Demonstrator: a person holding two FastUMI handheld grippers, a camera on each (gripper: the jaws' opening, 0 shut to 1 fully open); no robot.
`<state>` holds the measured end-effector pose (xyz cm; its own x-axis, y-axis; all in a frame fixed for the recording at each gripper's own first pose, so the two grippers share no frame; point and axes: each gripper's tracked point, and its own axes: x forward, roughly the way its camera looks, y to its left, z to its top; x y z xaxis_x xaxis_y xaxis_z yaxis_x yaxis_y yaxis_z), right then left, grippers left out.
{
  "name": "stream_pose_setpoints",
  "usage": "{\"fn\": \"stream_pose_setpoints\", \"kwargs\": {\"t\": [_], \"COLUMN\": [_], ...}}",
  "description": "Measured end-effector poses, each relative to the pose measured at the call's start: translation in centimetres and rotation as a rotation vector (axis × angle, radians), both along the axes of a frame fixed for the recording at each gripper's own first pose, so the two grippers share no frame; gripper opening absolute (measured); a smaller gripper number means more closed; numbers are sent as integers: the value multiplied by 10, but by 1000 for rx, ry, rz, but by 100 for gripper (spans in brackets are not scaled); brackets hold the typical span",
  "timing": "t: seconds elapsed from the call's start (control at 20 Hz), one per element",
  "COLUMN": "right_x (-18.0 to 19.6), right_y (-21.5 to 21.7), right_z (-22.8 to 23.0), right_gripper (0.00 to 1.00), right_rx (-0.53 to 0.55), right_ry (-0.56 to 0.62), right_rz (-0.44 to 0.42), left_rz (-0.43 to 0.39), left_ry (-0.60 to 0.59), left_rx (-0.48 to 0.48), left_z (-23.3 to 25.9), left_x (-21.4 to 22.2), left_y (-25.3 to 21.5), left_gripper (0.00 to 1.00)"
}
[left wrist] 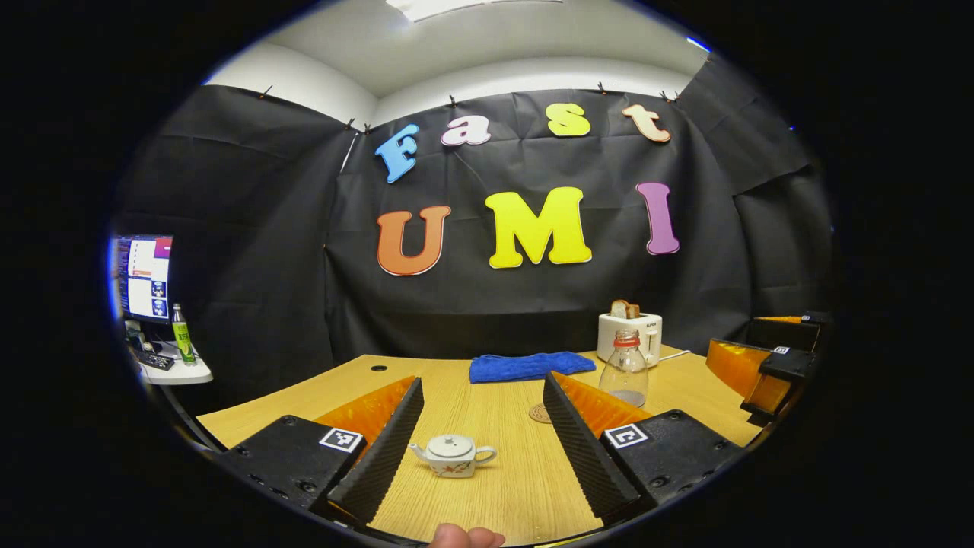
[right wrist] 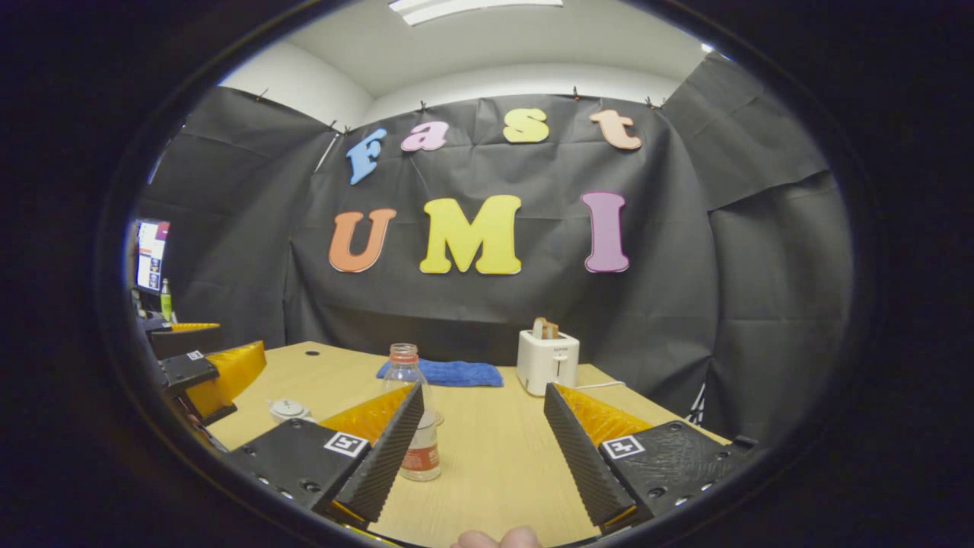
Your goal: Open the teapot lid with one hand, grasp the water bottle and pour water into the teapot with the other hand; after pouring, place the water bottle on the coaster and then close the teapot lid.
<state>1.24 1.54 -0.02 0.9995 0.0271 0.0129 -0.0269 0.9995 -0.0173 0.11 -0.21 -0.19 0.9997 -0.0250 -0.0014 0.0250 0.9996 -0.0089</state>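
**On the table: both grippers spread, teapot and bottle untouched**

On the light wooden table (left wrist: 487,396), the small white ceramic teapot (left wrist: 453,455) stands upright with its lid seated, spout to the left in the left gripper view. It sits between the fingers of the left gripper (left wrist: 479,445), nearer the left finger, touching neither. The jaws of this gripper are spread wide.

The clear plastic water bottle with a red neck ring (left wrist: 625,368) stands upright and uncapped beyond the right finger in the left gripper view, in front of the white toaster (left wrist: 630,336). The round brown coaster (left wrist: 540,413) lies flat just beside the bottle's base. A folded blue towel (left wrist: 529,366) lies farther back.

In the right gripper view, the right gripper (right wrist: 483,445) is also spread wide and holds nothing. The bottle (right wrist: 412,411) stands partly behind its left finger, apart from the pads. The teapot (right wrist: 289,410) appears at the left, near the left gripper (right wrist: 205,373).
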Motion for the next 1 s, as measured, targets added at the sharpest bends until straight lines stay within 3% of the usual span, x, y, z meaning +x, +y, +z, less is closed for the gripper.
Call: {"fn": "stream_pose_setpoints", "kwargs": {"t": [0.25, 0.75, 0.9, 1.0], "right_x": [8, 45, 55, 59], "right_y": [3, -18, -35, -46], "right_z": [-8, -39, -46, -50], "right_gripper": [99, 96, 99, 95], "right_rx": [-49, -23, -47, -33], "right_ry": [-30, 50, 72, 87], "right_rz": [21, 18, -36, -53], "left_rz": [-38, 4, -4, -9], "left_ry": [39, 235, 317, 362], "left_rx": [-32, -67, -70, -72], "left_z": [-27, -93, -114, -125], "left_x": [10, 58, 74, 78], "left_y": [-6, 26, 32, 35], "left_gripper": [99, 99, 94, 87]}}
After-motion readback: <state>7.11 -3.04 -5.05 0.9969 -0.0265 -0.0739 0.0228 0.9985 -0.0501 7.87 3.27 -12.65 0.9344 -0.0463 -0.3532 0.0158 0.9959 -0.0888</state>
